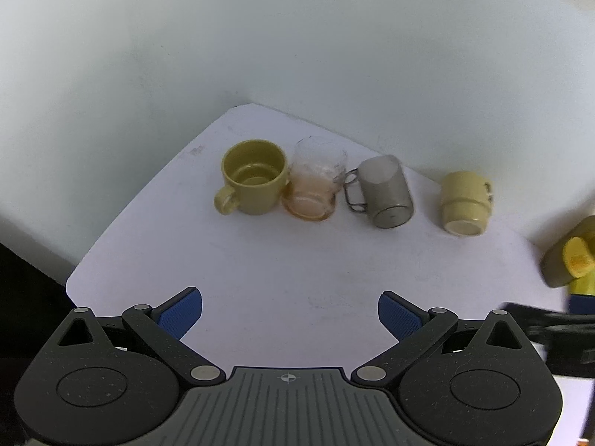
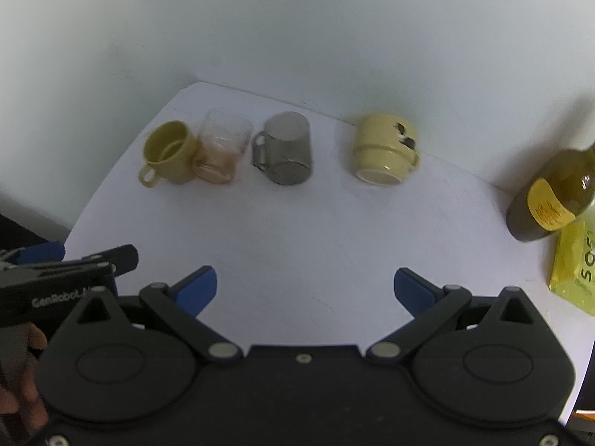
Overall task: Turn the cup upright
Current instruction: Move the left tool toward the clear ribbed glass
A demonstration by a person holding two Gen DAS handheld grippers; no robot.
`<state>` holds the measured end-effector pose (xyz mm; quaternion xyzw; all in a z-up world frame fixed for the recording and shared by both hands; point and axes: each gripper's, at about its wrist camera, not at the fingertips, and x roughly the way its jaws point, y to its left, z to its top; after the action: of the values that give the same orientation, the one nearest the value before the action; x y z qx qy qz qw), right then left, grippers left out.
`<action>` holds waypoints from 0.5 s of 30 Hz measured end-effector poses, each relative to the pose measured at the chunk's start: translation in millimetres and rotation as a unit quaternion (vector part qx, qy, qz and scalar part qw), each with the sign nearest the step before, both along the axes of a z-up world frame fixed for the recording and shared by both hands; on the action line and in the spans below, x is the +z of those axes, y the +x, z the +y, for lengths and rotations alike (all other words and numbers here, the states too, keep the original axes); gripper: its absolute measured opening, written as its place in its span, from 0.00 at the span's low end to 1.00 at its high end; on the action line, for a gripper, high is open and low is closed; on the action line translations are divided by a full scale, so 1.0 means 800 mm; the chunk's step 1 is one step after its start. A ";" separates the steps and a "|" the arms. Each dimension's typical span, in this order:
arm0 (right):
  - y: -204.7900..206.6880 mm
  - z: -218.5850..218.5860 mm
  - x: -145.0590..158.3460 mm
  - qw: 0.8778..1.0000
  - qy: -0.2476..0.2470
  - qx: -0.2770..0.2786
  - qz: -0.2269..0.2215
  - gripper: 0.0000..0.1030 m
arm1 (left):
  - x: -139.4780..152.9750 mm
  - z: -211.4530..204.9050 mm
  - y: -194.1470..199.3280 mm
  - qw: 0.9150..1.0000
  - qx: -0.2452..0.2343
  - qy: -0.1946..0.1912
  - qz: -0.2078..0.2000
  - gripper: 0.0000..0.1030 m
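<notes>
Several cups stand in a row at the back of the white table. An olive mug stands upright at the left. A clear glass cup stands upright beside it, touching it. A grey metal mug is upside down, base up. A pale yellow mug is upside down to its right. My left gripper is open and empty, well in front of the cups. My right gripper is open and empty, also in front of them.
A dark bottle with a yellow label stands at the right, beside a yellow packet. White walls close the back and left. The table's left edge drops off to dark floor. The left gripper's body shows at the right wrist view's left.
</notes>
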<state>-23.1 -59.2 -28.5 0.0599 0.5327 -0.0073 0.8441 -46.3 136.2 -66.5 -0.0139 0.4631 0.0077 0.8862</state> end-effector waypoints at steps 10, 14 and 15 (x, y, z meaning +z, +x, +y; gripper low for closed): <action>-0.010 -0.081 -0.042 0.998 -0.018 -0.043 0.044 1.00 | -0.075 -0.041 0.086 0.998 -0.034 0.044 0.028 1.00; -0.019 -0.087 -0.038 0.996 -0.052 -0.058 0.037 1.00 | -0.105 -0.037 0.134 0.998 -0.033 0.031 0.033 0.97; -0.021 -0.089 -0.038 0.995 -0.057 -0.066 0.040 1.00 | -0.112 -0.038 0.149 0.998 -0.040 0.035 0.035 0.94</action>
<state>-40.1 -130.6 -58.7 0.0458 0.5596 -0.0956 0.8219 73.1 105.4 -155.8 0.0362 0.4935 -0.0110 0.8689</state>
